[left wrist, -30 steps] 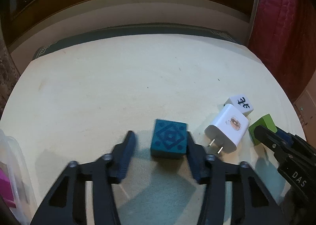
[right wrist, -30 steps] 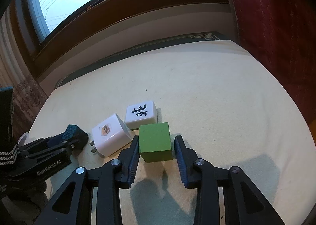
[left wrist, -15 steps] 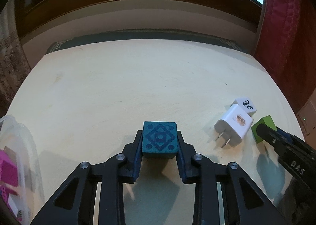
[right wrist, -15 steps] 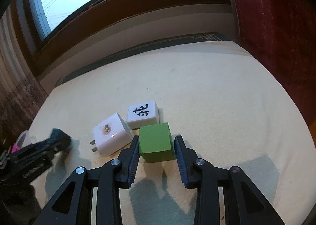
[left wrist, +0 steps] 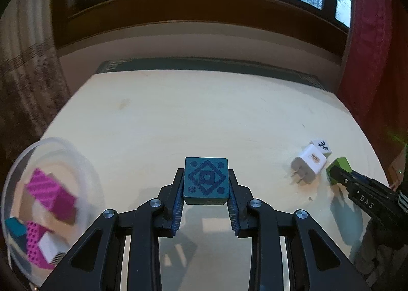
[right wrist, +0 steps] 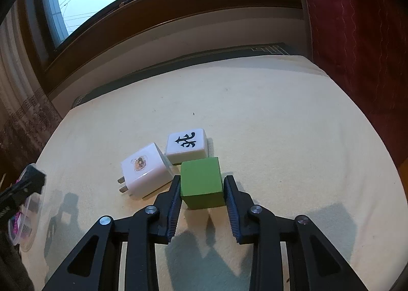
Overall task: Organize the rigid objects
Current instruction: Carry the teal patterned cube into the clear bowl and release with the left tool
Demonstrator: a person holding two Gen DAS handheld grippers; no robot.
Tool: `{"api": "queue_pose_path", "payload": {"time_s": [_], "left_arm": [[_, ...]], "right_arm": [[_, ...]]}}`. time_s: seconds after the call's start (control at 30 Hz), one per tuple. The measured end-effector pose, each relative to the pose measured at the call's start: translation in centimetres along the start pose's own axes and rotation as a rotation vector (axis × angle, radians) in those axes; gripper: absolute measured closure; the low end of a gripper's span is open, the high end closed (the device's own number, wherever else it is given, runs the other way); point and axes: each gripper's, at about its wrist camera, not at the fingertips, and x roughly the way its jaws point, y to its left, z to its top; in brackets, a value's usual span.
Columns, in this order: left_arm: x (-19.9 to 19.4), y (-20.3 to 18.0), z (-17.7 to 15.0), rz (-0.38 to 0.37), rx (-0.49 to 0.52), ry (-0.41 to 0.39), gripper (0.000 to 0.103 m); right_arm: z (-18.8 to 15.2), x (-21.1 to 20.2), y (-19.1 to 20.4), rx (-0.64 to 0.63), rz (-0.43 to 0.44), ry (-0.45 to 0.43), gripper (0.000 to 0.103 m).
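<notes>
My left gripper [left wrist: 206, 172] is shut on a teal block [left wrist: 206, 181] printed with a diamond pattern and holds it above the cream table [left wrist: 204, 112]. In the right wrist view, my right gripper [right wrist: 202, 178] has both jaws against the sides of a green cube [right wrist: 201, 178] near the table's surface. Just left of the cube lies a white plug charger [right wrist: 144, 172]. A white mahjong tile [right wrist: 187, 144] sits behind the cube. From the left wrist view, the green cube [left wrist: 338, 164], charger [left wrist: 309, 164] and tile [left wrist: 322, 147] are at the far right.
A clear plastic container [left wrist: 58, 148] sits at the table's left edge, holding pink patterned blocks [left wrist: 51, 194] and a teal piece [left wrist: 15, 229]. A window sill runs along the far side. A red curtain [right wrist: 357, 36] hangs on the right.
My left gripper went from open around the teal block to shut on it, then lifted it and swung left, bringing the container into view. The right gripper has stayed on the green cube.
</notes>
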Motion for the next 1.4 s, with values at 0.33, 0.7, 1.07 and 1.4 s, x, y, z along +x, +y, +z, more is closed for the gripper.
{"api": "queue_pose_path", "payload": {"time_s": [0.33,0.7,1.07,1.4], "left_arm": [[-3.8,5.6,-0.9,0.096,-0.064,-0.042,0.072],[-6.2,11.4,-2.4,0.228,-0.133,-0.053,0.072],[-5.8,14.8,-3.3,0.301,-0.193,-0.029,0.072],[-4.9,16.1,-3.4,0.325,-0.226,-0.009,0.050]], "right_arm": [[-0.1,-0.1,0.0,0.002,0.001,-0.003,0.069],[-0.3,-0.4,0.0,0.005,0.008,-0.019,0.069],[-0.5,-0.8,-0.1,0.011,0.010,-0.025,0.069],[-0.5,-0.8,0.0,0.012,0.009,-0.025,0.069]]}}
